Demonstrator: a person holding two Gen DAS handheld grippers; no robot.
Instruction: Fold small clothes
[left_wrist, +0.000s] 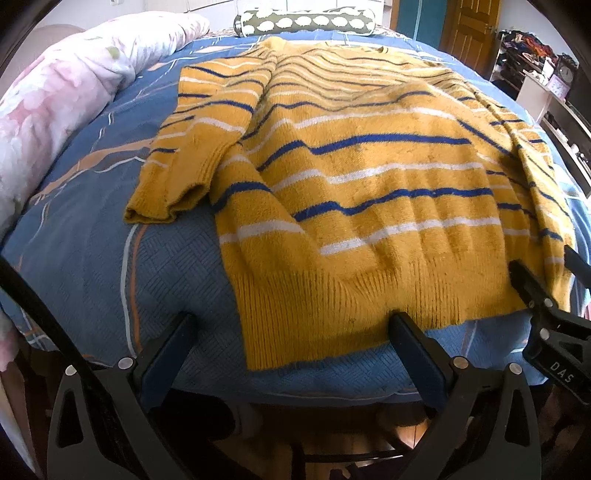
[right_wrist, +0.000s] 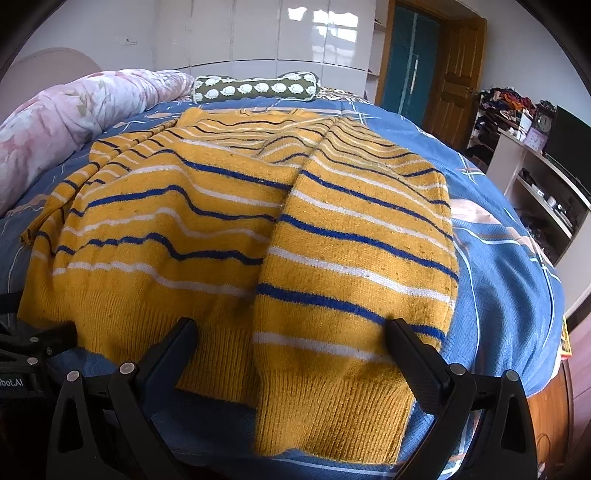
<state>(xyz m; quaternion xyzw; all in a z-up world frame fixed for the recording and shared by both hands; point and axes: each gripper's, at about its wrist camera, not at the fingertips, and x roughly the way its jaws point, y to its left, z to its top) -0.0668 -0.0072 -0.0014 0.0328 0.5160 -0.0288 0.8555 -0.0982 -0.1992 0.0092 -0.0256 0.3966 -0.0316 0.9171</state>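
A mustard-yellow sweater (left_wrist: 354, 173) with blue and white stripes lies flat on the blue bedspread (left_wrist: 92, 258), hem toward me. Its left sleeve (left_wrist: 184, 162) lies beside the body. In the right wrist view its right sleeve (right_wrist: 354, 258) lies lengthwise over the right part of the sweater (right_wrist: 166, 229), cuff nearest me. My left gripper (left_wrist: 291, 325) is open, its jaws either side of the hem's left corner. My right gripper (right_wrist: 291, 332) is open over the sleeve cuff and hem; it also shows in the left wrist view (left_wrist: 543, 291) at the hem's right corner.
A rolled pink floral quilt (left_wrist: 55, 103) lies along the bed's left side. A green bolster with white dots (left_wrist: 306, 20) lies at the far end. White shelves with clutter (right_wrist: 535, 173) and a wooden door (right_wrist: 458, 74) stand to the right, beyond the bed's edge.
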